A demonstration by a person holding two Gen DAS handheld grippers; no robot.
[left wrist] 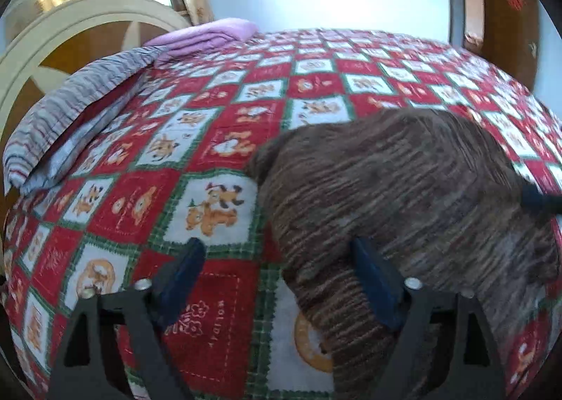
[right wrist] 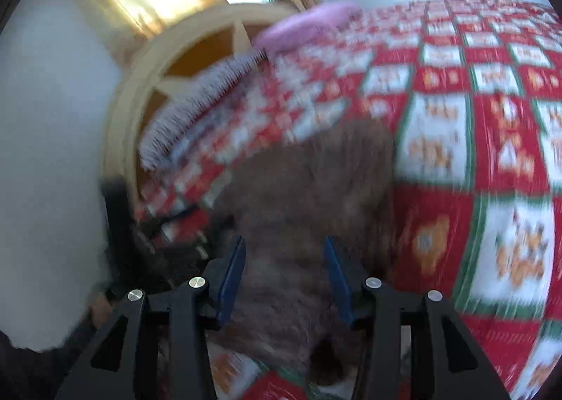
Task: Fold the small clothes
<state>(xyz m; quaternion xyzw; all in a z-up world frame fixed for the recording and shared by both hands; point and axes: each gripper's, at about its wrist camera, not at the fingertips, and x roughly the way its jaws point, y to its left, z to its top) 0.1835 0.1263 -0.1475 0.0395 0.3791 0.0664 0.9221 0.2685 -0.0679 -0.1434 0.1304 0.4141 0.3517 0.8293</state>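
**Brown knit on bed, fold state unclear, both grippers open**

Progress: a brown striped knit garment (left wrist: 404, 196) lies in a rounded heap on the red patchwork quilt (left wrist: 217, 112). Looks bunched or partly doubled over, no neat folded rectangle visible, so I'd judge the fold is early or mid-way; squaring and final folds seem left. Right wrist view is heavily blurred, so little garment detail there.

Left gripper (left wrist: 277, 280): jaws wide apart, nothing clamped. The right-hand fingertip (left wrist: 368, 266) overlaps the garment's near edge, contact likely but can't confirm; the other fingertip sits over bare quilt. Most of the garment lies ahead and to the right of these fingers.

Right gripper (right wrist: 284, 277): jaws parted, moderate gap, nothing pinched. Garment (right wrist: 309, 189) fills the gap between the fingers and runs ahead of them; can't tell if the tips touch it.

Far ahead-left of the left fingers: grey striped bedding (left wrist: 70, 112) and a pink folded cloth (left wrist: 210, 34), well apart from the garment.
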